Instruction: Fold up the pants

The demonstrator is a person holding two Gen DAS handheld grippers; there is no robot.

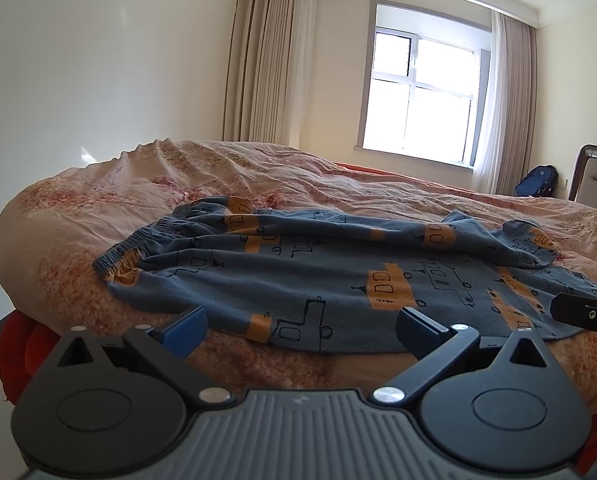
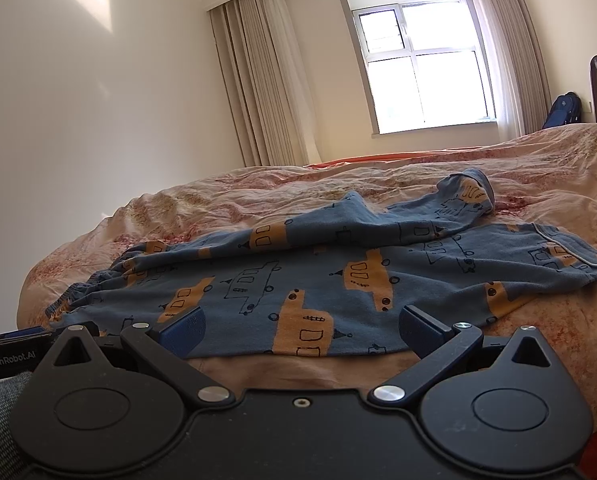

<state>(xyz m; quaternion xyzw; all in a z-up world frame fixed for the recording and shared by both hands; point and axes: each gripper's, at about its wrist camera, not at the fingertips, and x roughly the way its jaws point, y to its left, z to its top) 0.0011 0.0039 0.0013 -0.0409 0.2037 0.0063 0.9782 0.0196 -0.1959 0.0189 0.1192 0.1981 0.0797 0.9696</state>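
Right now, your left gripper is wide open and holds nothing. It sits low at the near edge of the bed, just in front of the blue pants. Your right gripper is wide open too, at the same near edge. The pants lie spread out on the bed cover, with the stretchy waistband to the left and the leg ends to the right.

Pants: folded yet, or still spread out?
Mostly spread. The pants lie lengthwise across the bed, waistband at one end; the far leg is rumpled, its cuff standing up. No neat fold.
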